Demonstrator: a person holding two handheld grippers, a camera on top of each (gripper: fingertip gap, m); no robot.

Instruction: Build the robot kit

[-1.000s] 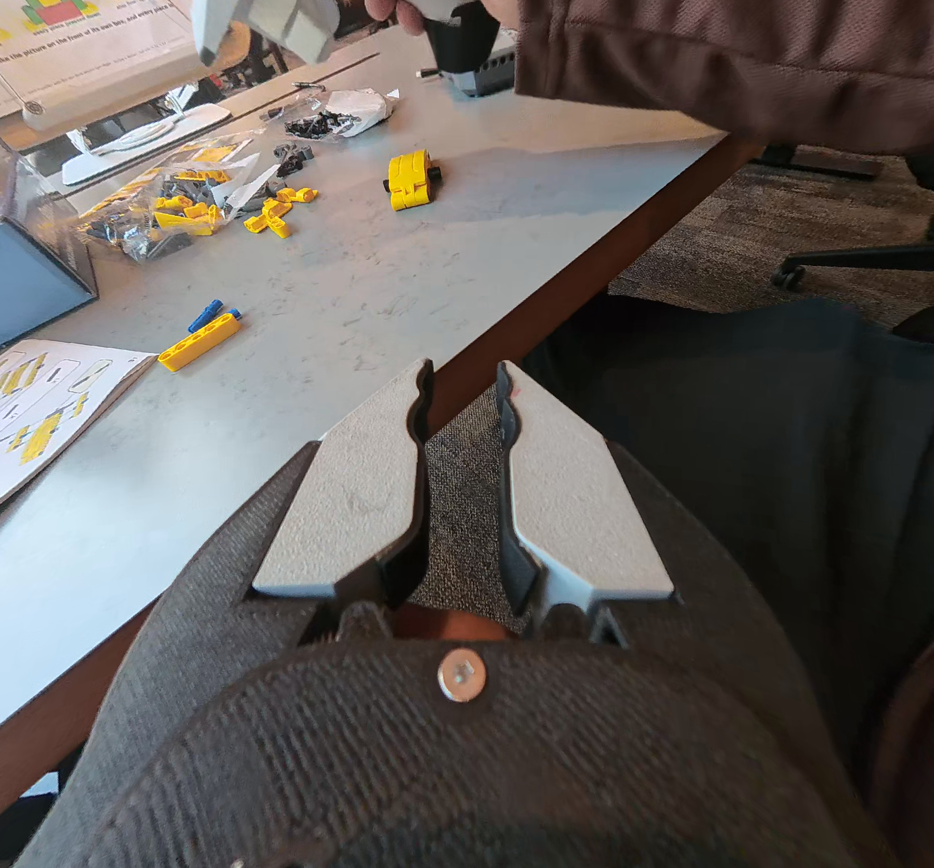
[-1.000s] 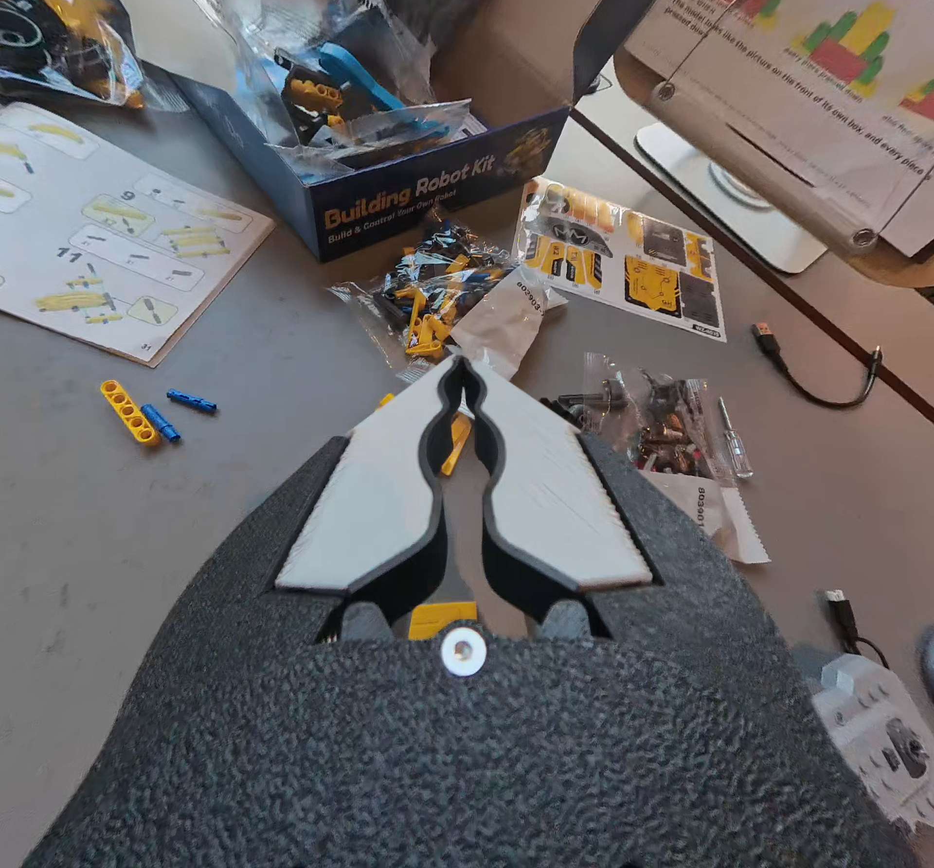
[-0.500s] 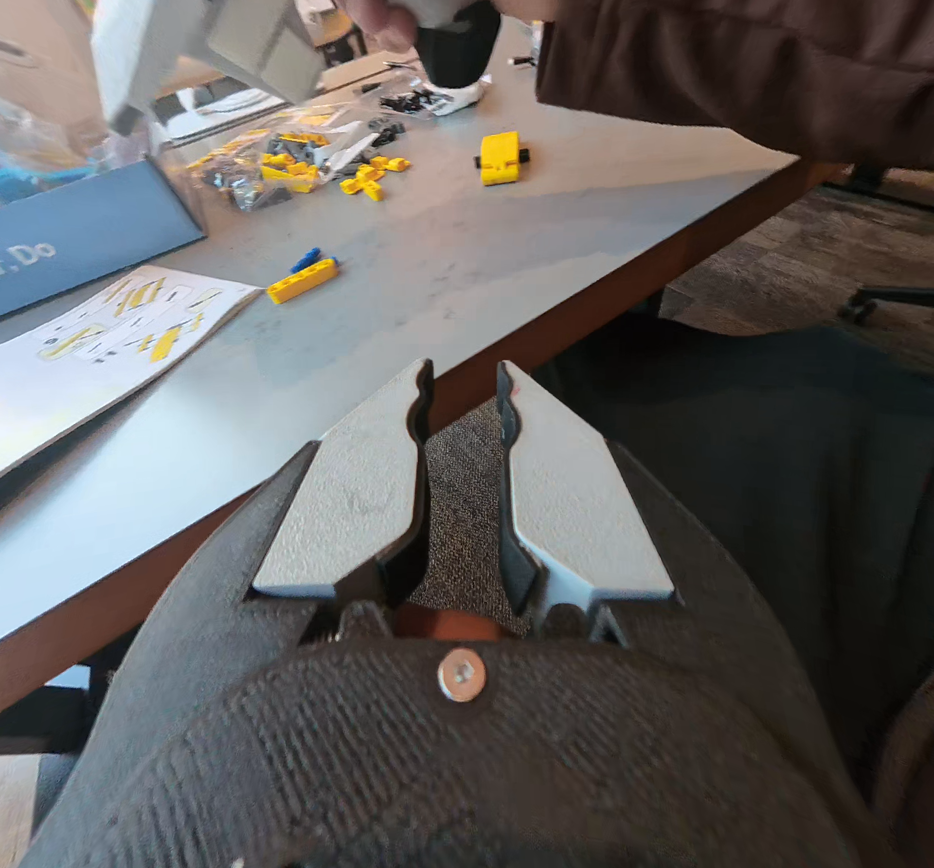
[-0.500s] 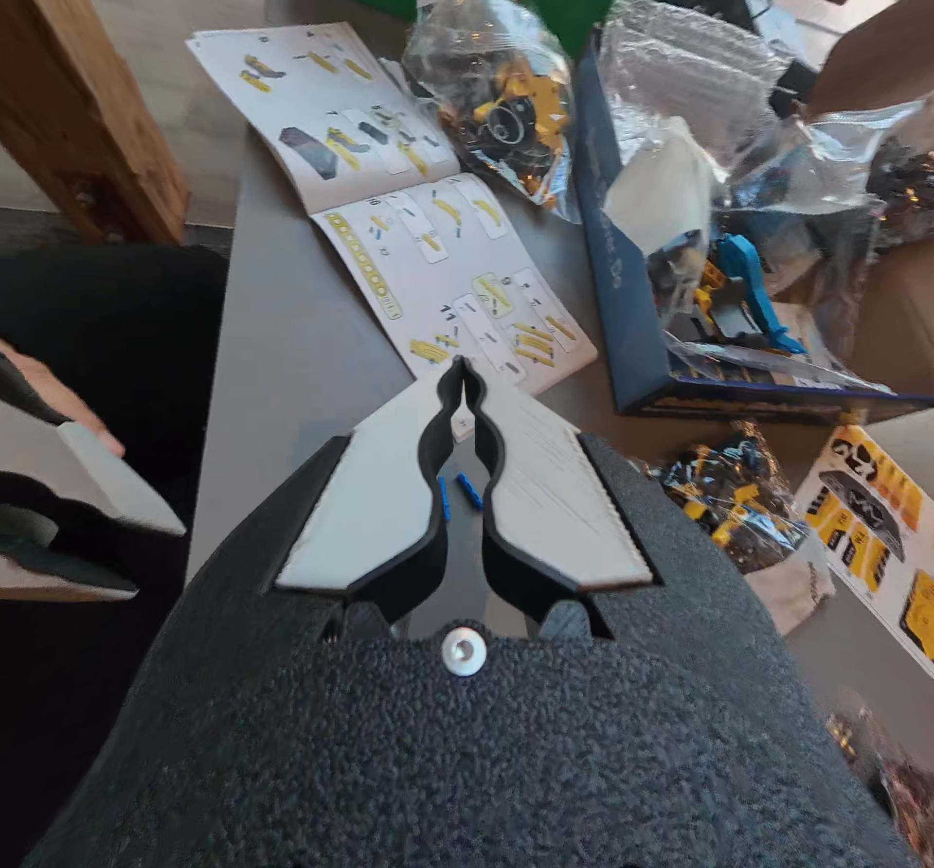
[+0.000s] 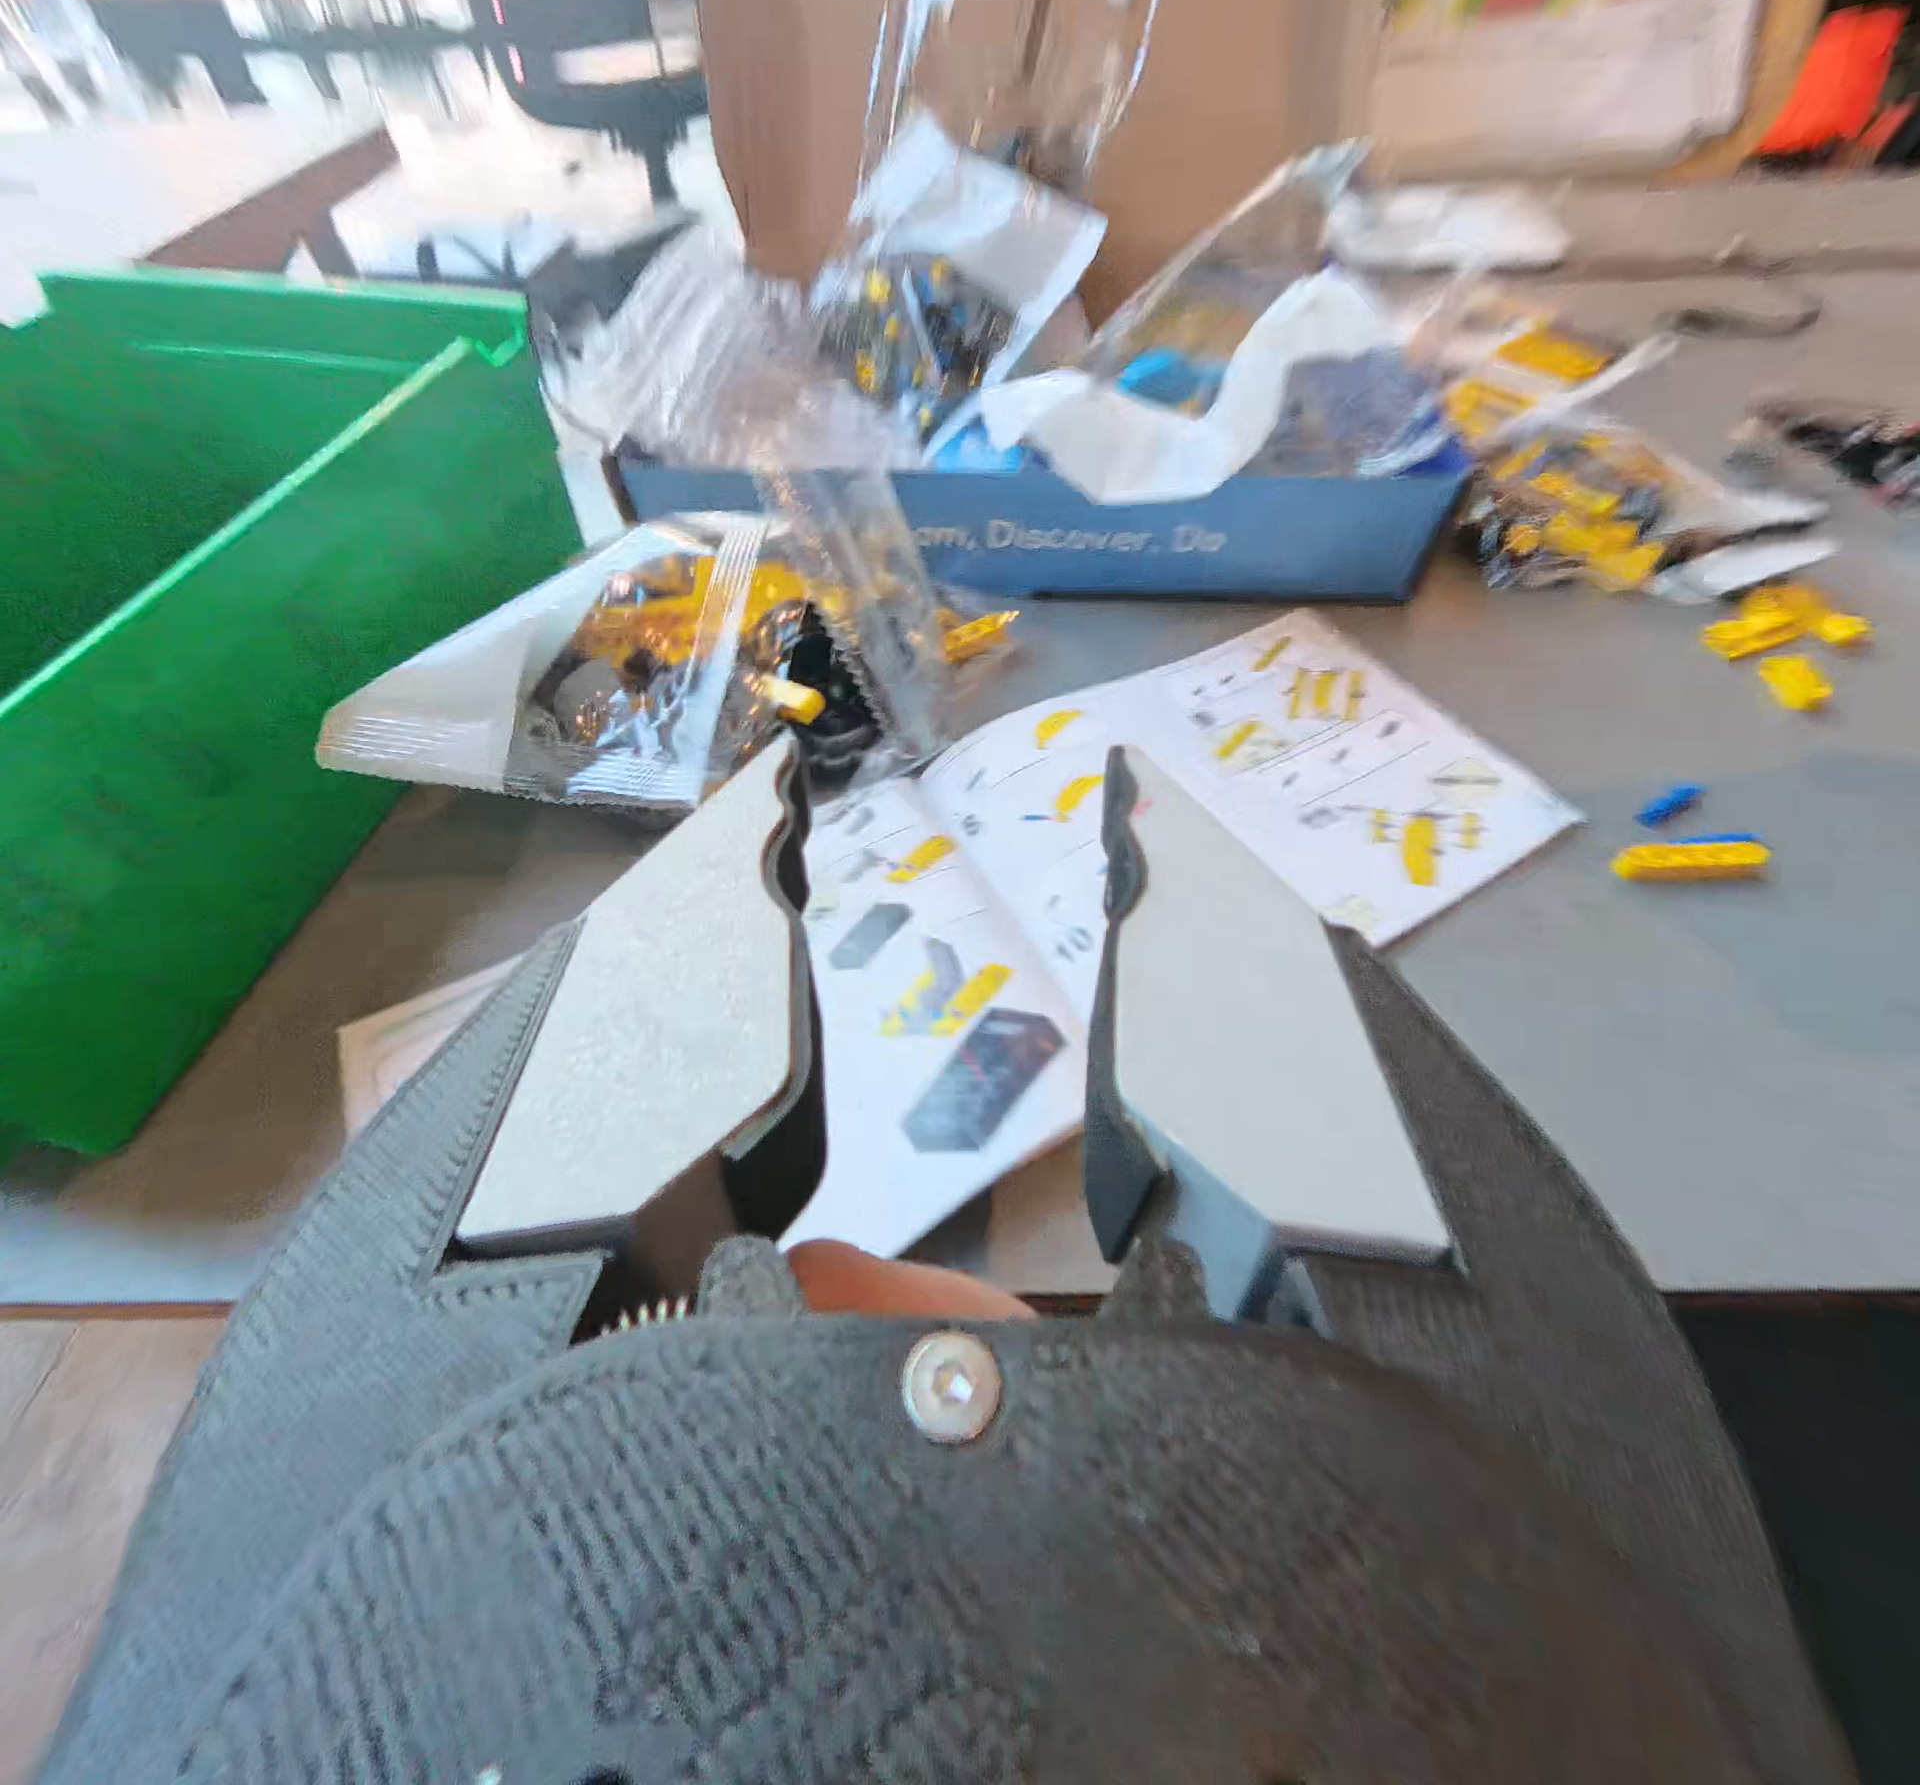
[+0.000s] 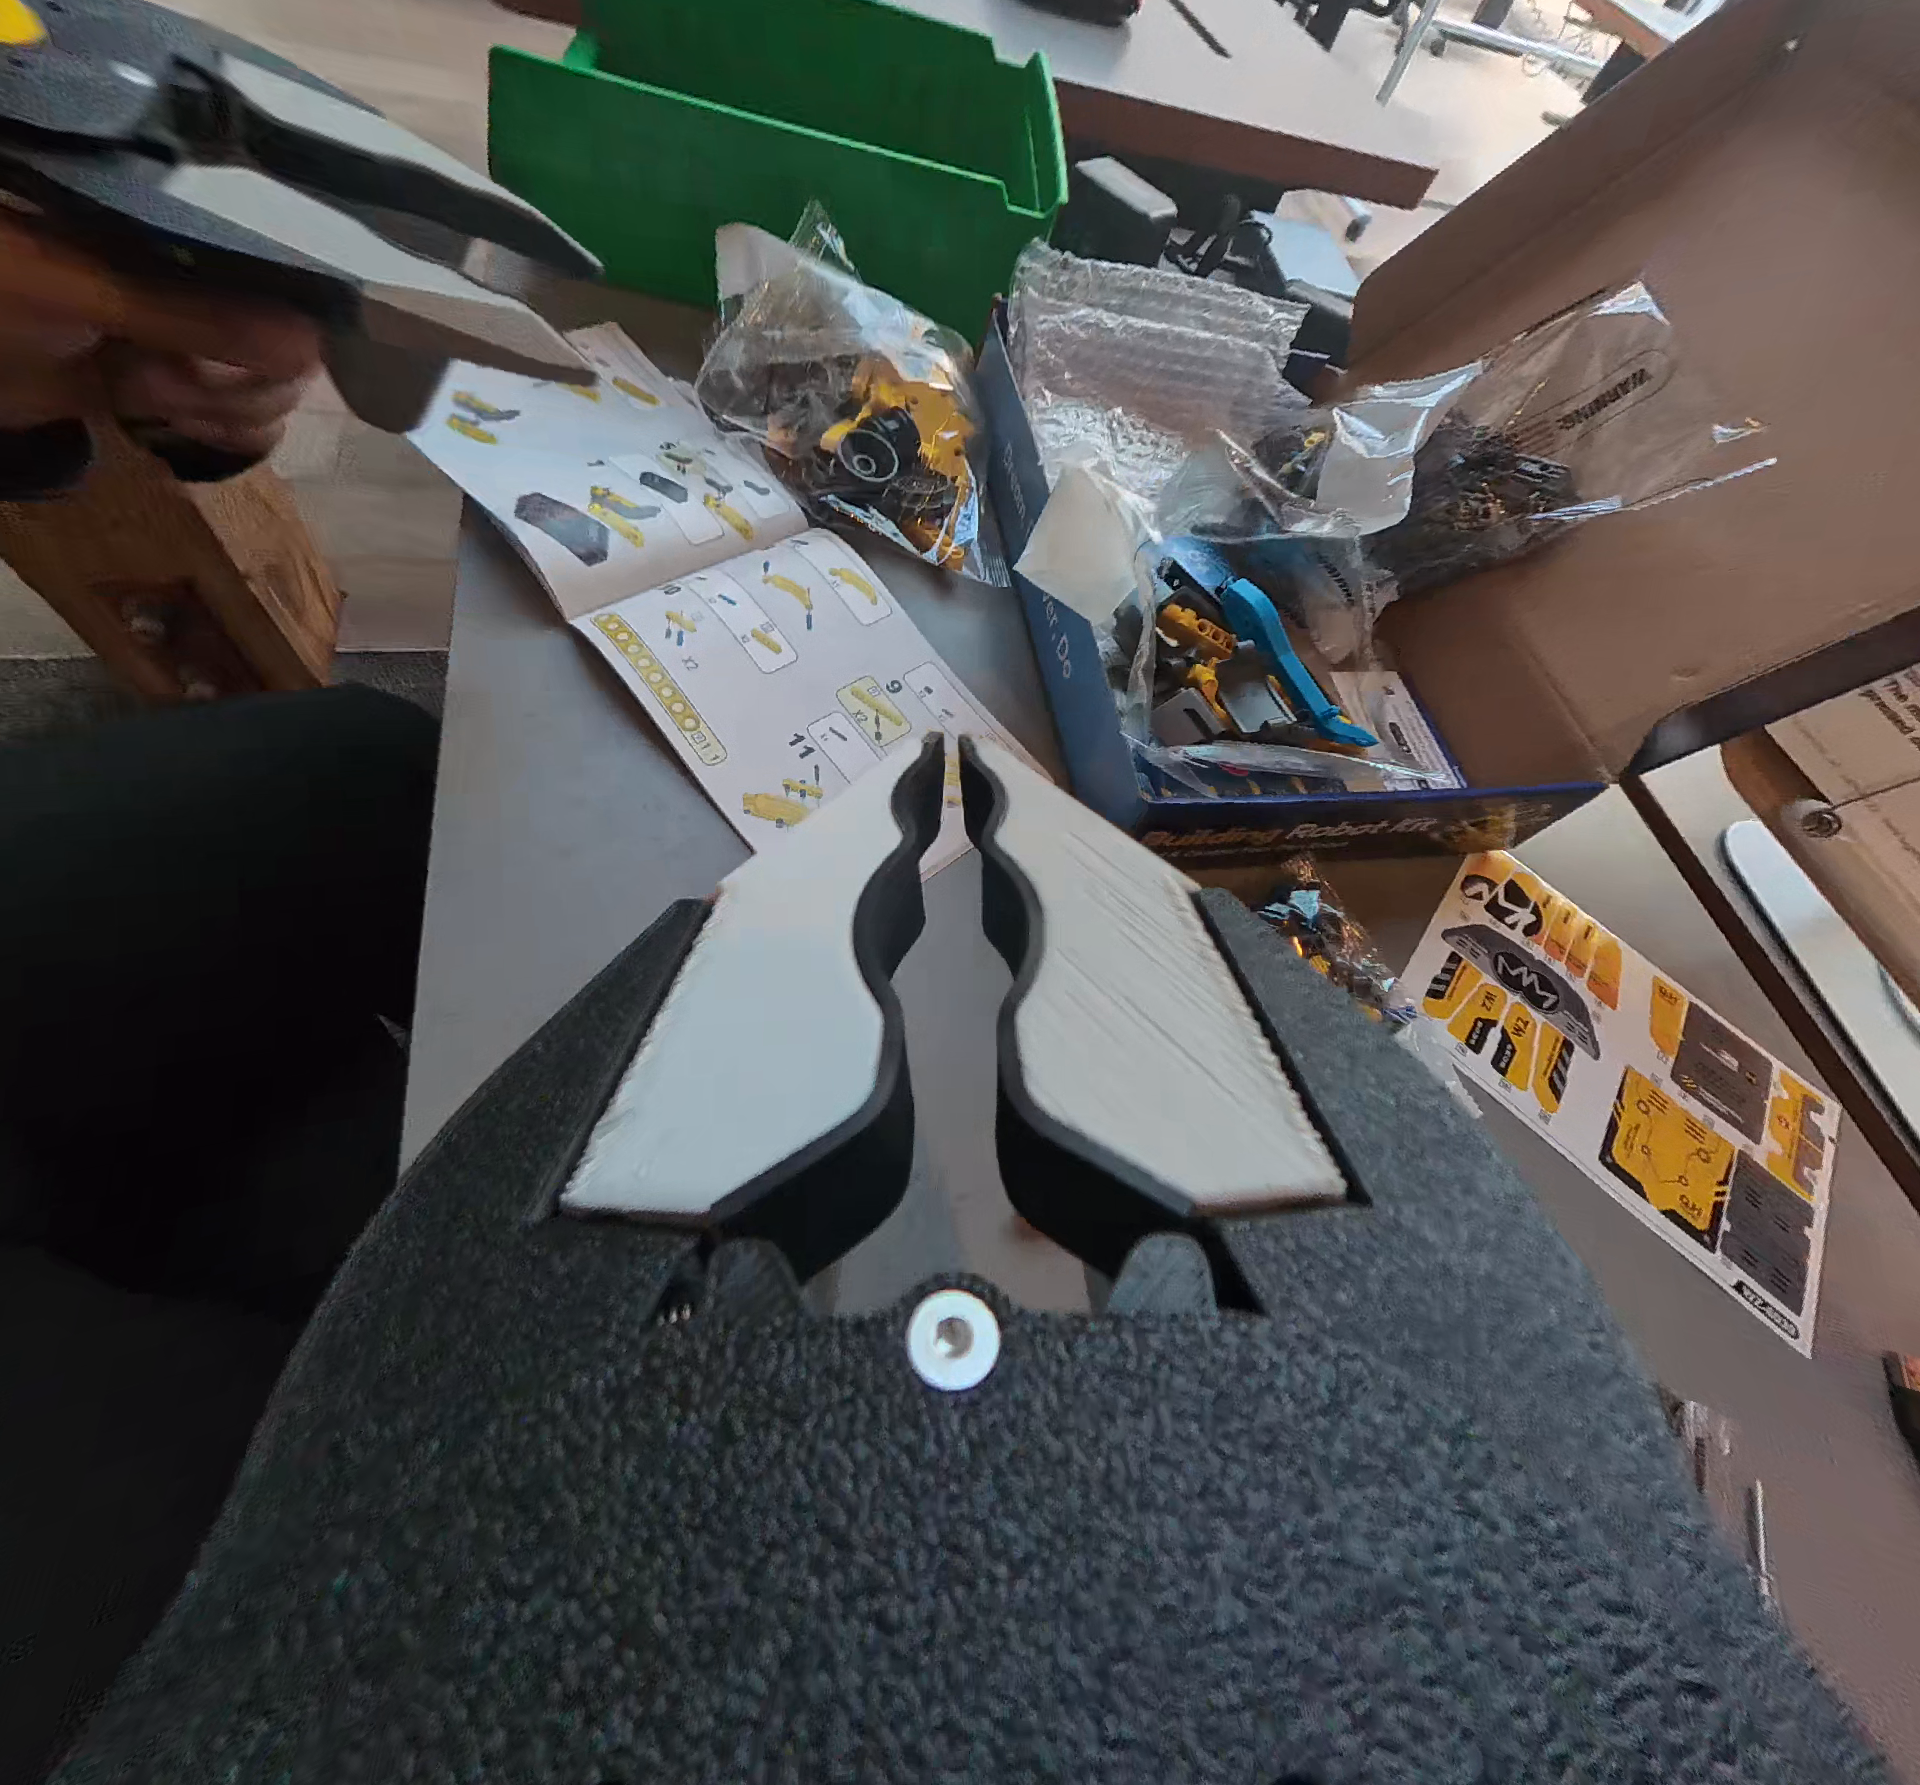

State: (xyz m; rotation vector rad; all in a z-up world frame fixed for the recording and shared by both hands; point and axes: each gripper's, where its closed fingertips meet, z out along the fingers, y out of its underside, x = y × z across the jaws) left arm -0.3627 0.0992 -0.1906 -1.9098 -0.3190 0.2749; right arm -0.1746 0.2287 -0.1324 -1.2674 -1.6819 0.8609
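My left gripper [image 5: 954, 779] is open and empty, low over an open instruction booklet [image 5: 1226, 800] at the table's near edge. A clear bag of yellow and black parts [image 5: 675, 665] lies just beyond its left fingertip. My right gripper [image 6: 951, 769] is shut with nothing between its tips, and it hovers over the near corner of the same booklet [image 6: 727, 613]. The left gripper also shows in the right wrist view [image 6: 594, 322], at the upper left, held by a hand above the booklet's far page. The bag [image 6: 862, 447] lies between the booklet and the blue kit box [image 6: 1049, 592].
A green bin [image 5: 208, 592] stands at the left, also seen in the right wrist view [image 6: 769, 135]. The blue box [image 5: 1195, 530] holds plastic bags of parts, with a cardboard flap [image 6: 1662, 281] behind. A yellow beam with blue pins [image 5: 1688, 857] and loose yellow pieces [image 5: 1787, 634] lie at the right. A sticker sheet [image 6: 1621, 1081] is near the right gripper. One gripper's finger ends stand about 25 cm off the other's.
My left gripper has swung from the table's edge to face the booklet and its fingers have opened wider. My right gripper has turned left over the booklet and stays shut.
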